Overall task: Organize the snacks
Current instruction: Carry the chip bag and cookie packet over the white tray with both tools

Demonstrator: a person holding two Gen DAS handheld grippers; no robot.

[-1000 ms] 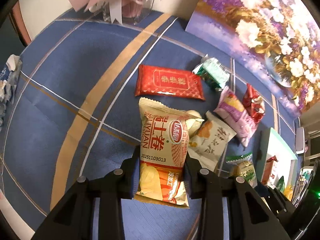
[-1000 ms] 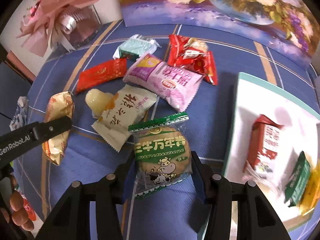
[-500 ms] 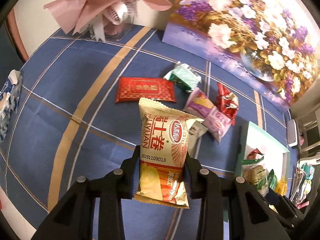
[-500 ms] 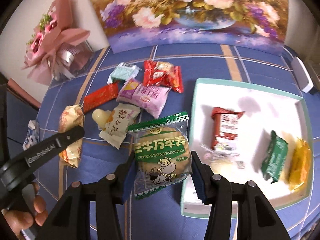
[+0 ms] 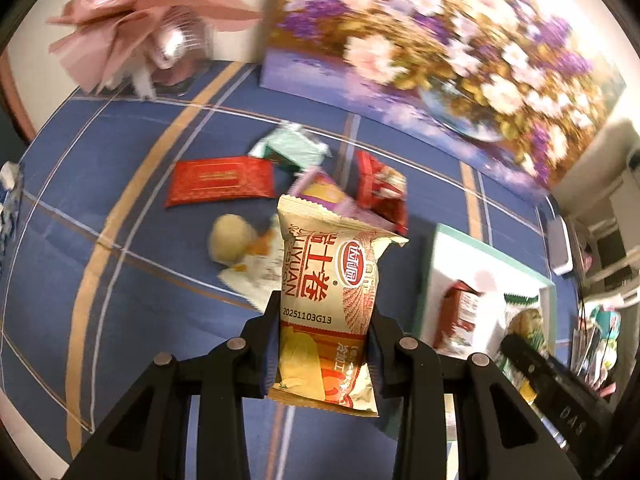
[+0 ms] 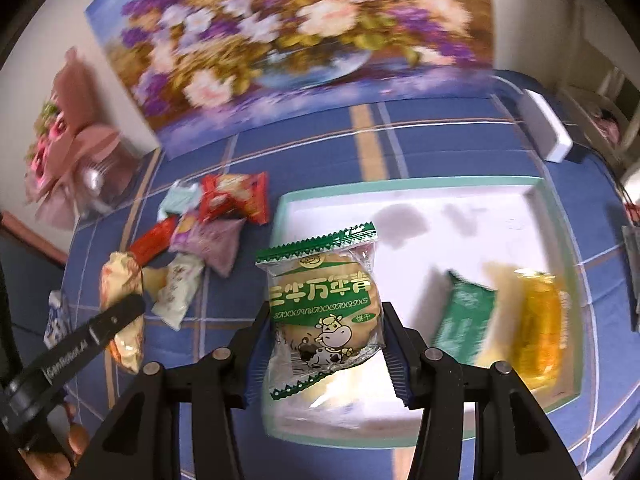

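Note:
My left gripper (image 5: 323, 334) is shut on a cream and orange egg-roll pack (image 5: 332, 304), held above the blue cloth. My right gripper (image 6: 325, 338) is shut on a green cow-print biscuit pack (image 6: 325, 312), which hangs over the left part of the white tray (image 6: 416, 192). In the tray lie a dark green pack (image 6: 464, 312) and a yellow pack (image 6: 540, 320). The left wrist view shows the tray (image 5: 488, 252) at right with a red pack (image 5: 460, 312) in it. Loose snacks stay on the cloth: a red flat pack (image 5: 220, 180), a mint pack (image 5: 294, 148), a purple pack (image 6: 216, 240).
A flower painting (image 6: 296, 36) leans at the back of the table. A pink bouquet (image 5: 152, 20) stands at the back left. A white box (image 6: 548, 128) lies past the tray's far right corner. A hand (image 6: 52, 452) holds the left gripper's handle.
Both grippers rose and moved right toward the tray, each keeping its pack. The biscuit pack, earlier above the cloth beside the tray, now hangs over the tray's left part.

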